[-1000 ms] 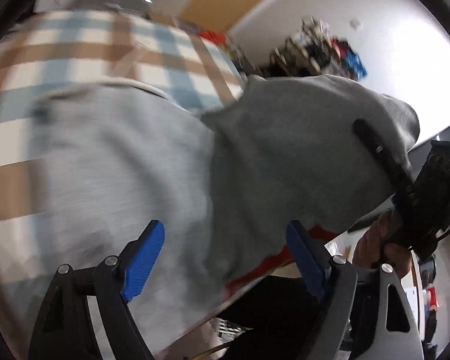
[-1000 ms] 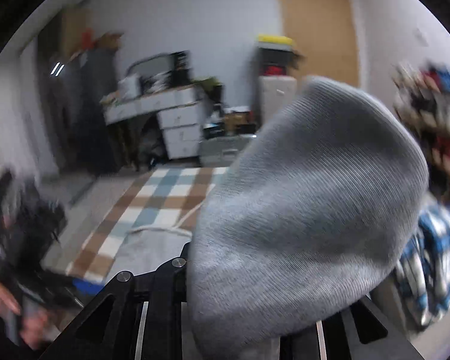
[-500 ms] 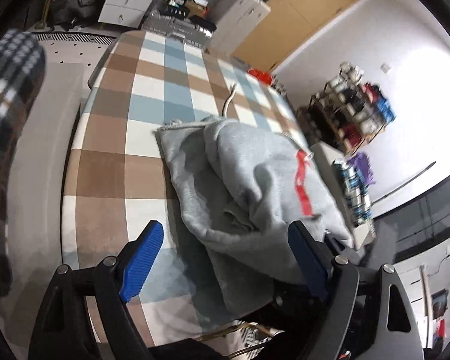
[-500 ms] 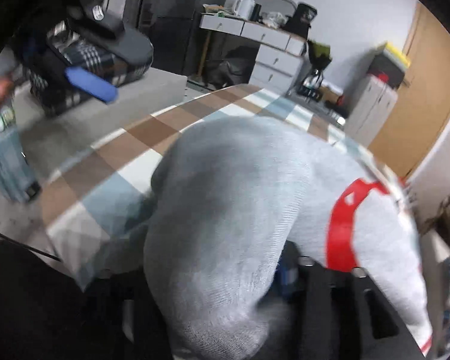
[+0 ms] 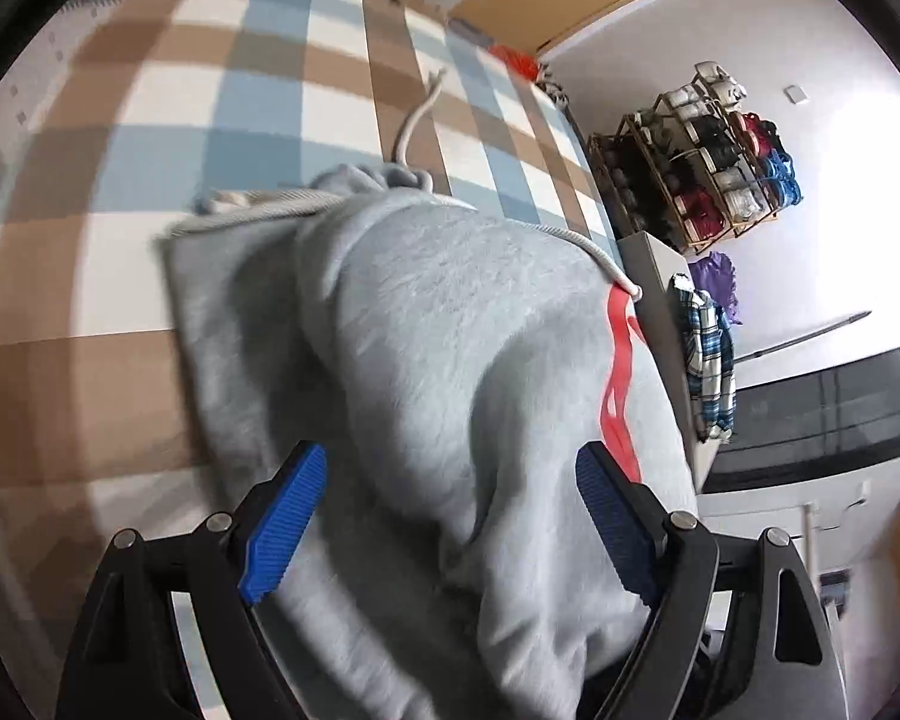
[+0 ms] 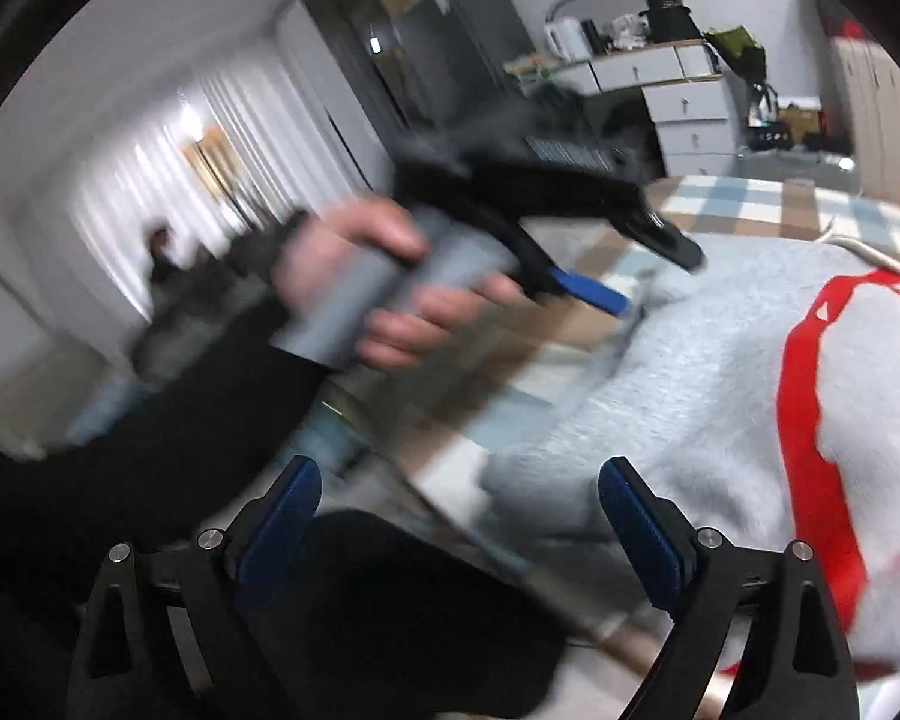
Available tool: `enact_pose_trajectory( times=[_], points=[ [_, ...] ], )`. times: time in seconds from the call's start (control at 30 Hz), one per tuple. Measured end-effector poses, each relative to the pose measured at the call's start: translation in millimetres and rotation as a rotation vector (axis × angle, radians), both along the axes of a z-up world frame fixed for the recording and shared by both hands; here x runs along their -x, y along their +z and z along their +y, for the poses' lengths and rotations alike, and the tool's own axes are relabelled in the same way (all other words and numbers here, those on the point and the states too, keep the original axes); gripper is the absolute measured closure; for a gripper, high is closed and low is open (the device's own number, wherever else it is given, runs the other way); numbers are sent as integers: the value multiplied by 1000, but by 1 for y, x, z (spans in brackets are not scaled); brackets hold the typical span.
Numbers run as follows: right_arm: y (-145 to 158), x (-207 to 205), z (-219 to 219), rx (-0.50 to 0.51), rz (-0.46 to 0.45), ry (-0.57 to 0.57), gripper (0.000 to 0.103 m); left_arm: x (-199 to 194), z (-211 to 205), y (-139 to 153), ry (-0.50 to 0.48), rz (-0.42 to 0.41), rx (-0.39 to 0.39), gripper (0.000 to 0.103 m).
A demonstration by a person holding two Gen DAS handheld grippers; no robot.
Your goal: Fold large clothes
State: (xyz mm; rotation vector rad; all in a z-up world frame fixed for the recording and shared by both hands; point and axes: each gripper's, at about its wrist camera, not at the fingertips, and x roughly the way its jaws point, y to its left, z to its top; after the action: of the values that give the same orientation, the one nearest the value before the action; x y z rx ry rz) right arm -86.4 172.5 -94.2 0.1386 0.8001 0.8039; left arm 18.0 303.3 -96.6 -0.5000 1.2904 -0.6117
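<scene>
Lying bunched on the checked cloth (image 5: 150, 96), grey hoodie (image 5: 450, 348) | left gripper (image 5: 444, 516) spread wide, nothing clenched | right gripper (image 6: 459, 525) just released, hoodie at 2 o'clock.

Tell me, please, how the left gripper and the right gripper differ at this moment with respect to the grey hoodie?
The left gripper has the grey hoodie bunched between its open jaws; the right gripper has only the hoodie's edge near one pad. The left has kept its width; the right's jaws have just been opening. Both have blue pads and grip nothing.
</scene>
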Motion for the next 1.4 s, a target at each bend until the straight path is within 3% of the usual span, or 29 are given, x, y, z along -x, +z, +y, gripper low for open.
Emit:
enact_pose_trajectory(
  times=[0.1,0.2,0.27,0.3,0.33,0.4,0.47,0.57,0.77,0.93,1.03,1.13,1.23,1.37,1.4],
  points=[
    [20,2,-29,-65,-13,-40,6,-10,-6,-6,-3,32,26,21],
    [31,-5,-67,-62,-61,-145,2,-15,0,-5,41,38,92,21],
    [30,-15,-95,-122,-41,-207,2,-17,6,-7,74,50,149,23],
    [28,-19,-105,-153,-21,-227,2,-18,6,-8,78,57,156,35],
    [22,-28,-119,-197,22,-257,0,-18,7,-10,77,63,139,60],
    [4,-40,-135,-296,145,-245,0,-19,8,-12,80,63,93,87],
    [-14,-46,-145,-453,209,-196,0,-21,14,-12,97,76,109,88],
    [-26,-48,-144,-532,307,-147,0,-24,21,-3,99,68,95,91],
    [-23,-42,-118,-386,326,-102,0,-37,12,27,44,14,-5,93],
    [-30,-51,-103,-342,403,-62,0,-44,18,52,3,-33,-59,96],
    [-34,-61,-96,-324,463,-43,0,-46,18,44,-26,-56,-98,96],
    [-37,-70,-89,-314,496,-54,0,-46,27,15,-25,-35,-141,95],
    [-35,-68,-76,-264,478,-57,0,-44,44,-7,21,4,-90,88],
    [-32,-63,-79,-280,444,-65,0,-37,62,6,109,-6,-22,85],
    [-32,-64,-85,-298,445,-67,0,-33,63,11,111,-15,-15,80]
  ],
)
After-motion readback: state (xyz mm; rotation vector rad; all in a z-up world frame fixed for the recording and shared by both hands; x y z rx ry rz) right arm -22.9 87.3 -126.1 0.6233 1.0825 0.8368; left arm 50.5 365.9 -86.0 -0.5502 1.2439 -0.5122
